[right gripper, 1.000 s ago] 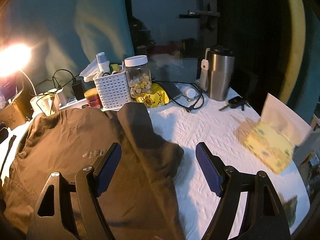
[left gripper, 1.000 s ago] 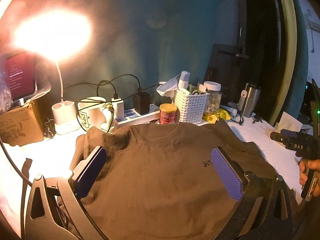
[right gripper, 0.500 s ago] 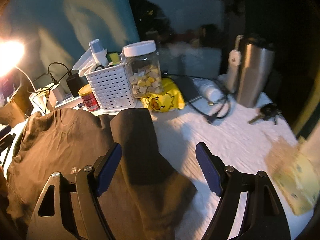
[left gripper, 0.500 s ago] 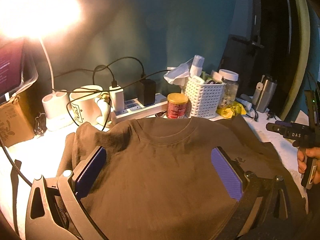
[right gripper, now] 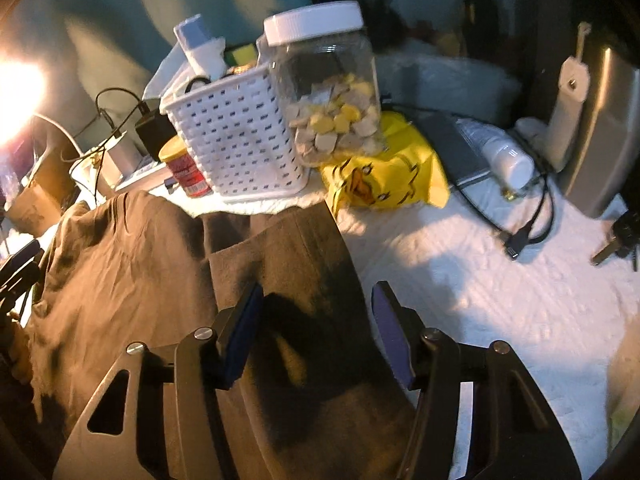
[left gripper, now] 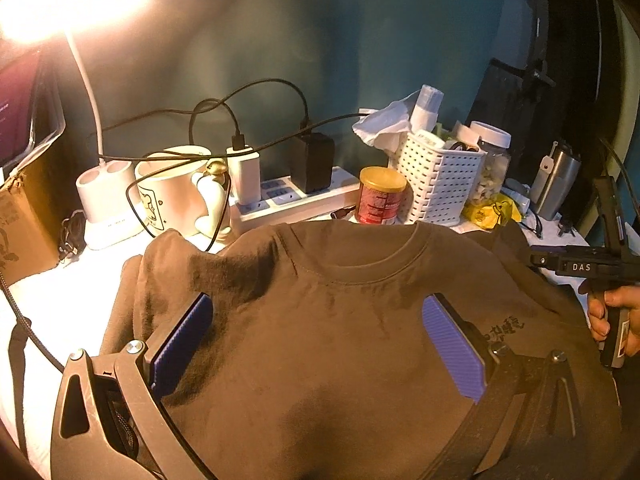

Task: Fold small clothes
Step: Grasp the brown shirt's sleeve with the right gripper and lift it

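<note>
Though spread flat on the desk (right gripper: 460,280), the brown T-shirt (left gripper: 340,340) shows no fold yet; all folding remains. Left hand-held gripper (left gripper: 320,344) hovers apart above its chest; right hand-held gripper (right gripper: 318,332) straddles the right sleeve, apart.

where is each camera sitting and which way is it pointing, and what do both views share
Left wrist: rides on the left hand-held gripper, facing the shirt collar and back wall; its open fingers show, plus the person's hand holding the right hand-held gripper.
Right wrist: rides on the right hand-held gripper, looking over the shirt's sleeve toward the tumbler; its open fingers show.
Shared: shirt, white basket, jar, red can.
</note>
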A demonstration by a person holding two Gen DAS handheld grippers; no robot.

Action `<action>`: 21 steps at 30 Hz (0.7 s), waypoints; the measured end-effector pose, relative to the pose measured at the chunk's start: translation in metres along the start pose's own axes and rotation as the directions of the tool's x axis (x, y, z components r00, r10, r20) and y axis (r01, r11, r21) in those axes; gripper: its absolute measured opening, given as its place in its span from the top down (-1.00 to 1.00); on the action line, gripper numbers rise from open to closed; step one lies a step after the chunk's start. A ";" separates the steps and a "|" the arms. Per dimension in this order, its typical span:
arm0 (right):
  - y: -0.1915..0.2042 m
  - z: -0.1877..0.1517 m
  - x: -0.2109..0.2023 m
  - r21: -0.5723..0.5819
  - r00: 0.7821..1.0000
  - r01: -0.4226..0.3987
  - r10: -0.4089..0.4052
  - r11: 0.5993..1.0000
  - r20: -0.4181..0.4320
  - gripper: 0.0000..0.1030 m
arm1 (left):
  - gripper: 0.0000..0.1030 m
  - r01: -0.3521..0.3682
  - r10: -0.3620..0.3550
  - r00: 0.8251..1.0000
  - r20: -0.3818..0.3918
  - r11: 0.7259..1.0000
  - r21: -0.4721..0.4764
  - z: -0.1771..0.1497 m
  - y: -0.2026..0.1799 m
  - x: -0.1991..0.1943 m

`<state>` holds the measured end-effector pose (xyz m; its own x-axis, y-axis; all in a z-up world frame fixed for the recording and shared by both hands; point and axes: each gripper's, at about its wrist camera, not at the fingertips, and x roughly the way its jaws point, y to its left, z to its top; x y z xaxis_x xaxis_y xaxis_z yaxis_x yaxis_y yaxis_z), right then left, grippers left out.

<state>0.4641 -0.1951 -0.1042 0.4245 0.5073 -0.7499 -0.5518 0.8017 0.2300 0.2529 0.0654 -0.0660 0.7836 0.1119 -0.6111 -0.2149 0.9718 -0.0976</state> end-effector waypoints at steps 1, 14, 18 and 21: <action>0.000 -0.001 0.003 0.000 1.000 -0.009 0.009 1.000 -0.011 -0.03 | -1.00 0.000 0.000 1.000 -0.004 1.000 -0.001 0.000 0.001 0.001; 0.004 -0.004 -0.034 0.003 0.996 0.072 -0.072 0.997 0.058 0.79 | -1.00 0.044 -0.043 0.999 0.031 0.999 -0.004 0.003 0.001 -0.018; -0.011 -0.007 -0.047 0.050 0.978 0.185 -0.189 0.981 0.090 0.85 | -1.00 0.057 -0.056 0.997 0.053 0.998 -0.011 0.003 0.006 -0.029; -0.030 -0.008 -0.054 0.127 0.978 0.174 -0.187 0.977 0.098 0.89 | -1.00 0.055 -0.054 0.997 0.047 0.998 -0.011 0.002 0.008 -0.033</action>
<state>0.4524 -0.2492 -0.0760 0.5882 0.3773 -0.7153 -0.3738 0.9112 0.1732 0.2265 0.0699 -0.0453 0.8207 0.0685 -0.5672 -0.1781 0.9740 -0.1400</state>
